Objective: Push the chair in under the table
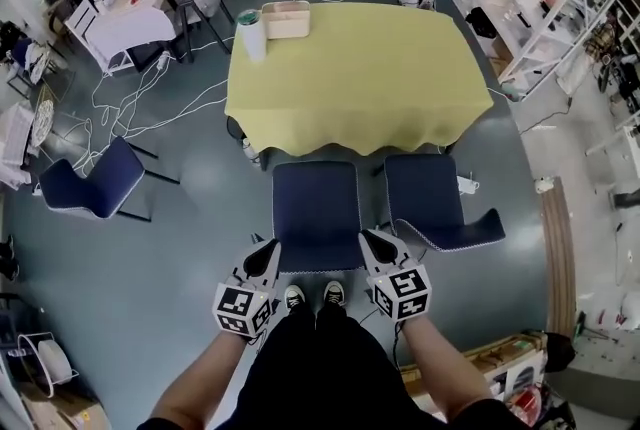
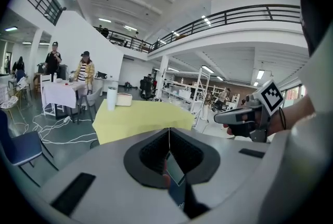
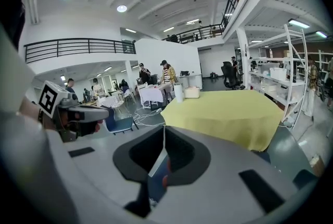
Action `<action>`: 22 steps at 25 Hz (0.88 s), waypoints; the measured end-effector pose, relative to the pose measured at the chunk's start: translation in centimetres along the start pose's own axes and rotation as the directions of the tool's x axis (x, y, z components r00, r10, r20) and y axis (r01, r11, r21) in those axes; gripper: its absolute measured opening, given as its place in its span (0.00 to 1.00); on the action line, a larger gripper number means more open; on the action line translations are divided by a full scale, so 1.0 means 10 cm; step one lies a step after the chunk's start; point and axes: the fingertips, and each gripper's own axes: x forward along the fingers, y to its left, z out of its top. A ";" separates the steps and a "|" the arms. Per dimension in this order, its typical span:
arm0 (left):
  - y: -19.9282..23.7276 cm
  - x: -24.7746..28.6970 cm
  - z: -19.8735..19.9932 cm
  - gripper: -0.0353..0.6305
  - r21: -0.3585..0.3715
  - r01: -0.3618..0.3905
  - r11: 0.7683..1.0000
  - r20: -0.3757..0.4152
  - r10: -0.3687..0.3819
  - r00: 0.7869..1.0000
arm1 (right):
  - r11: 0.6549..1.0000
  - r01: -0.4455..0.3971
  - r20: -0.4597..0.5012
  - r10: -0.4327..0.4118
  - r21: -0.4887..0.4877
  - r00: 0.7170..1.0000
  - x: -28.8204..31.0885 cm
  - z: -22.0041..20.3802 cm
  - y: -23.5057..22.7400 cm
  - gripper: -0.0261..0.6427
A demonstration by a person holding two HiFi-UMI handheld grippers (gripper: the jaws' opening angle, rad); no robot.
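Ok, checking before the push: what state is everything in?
Left gripper: shut, empty, beside chair back.
Right gripper: shut, empty, beside chair back.
Middle chair: pulled out, not under table.
Right chair: pulled out, turned askew.
Table: covered with yellow cloth.

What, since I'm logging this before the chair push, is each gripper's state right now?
Left gripper: closed, holding nothing.
Right gripper: closed, holding nothing.

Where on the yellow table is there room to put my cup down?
Almost all of the yellow table is bare, from the near edge by the blue chair and its neighbour across to the far right corner. Only the far left corner is crowded: a white cylinder stands beside a beige box.
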 end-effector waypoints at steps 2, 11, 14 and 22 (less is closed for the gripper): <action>0.00 0.04 -0.12 0.07 0.010 0.008 1.000 -0.019 -0.007 1.000 | 1.000 -0.006 -0.028 0.006 -0.019 1.000 0.05 -0.13 0.01 0.06; -0.04 0.18 -0.69 0.18 0.041 0.071 0.997 -0.124 -0.066 0.990 | 0.996 -0.078 -0.169 0.070 -0.043 0.983 0.33 -0.76 0.11 0.19; -0.05 0.22 -0.92 0.23 0.075 0.099 0.992 -0.170 -0.085 0.982 | 0.993 -0.110 -0.210 0.097 -0.053 0.973 0.42 -0.95 0.17 0.21; -0.07 0.40 -1.73 0.37 0.195 0.229 0.954 -0.349 -0.151 0.925 | 0.967 -0.237 -0.379 0.185 -0.094 0.907 0.63 -1.66 0.32 0.31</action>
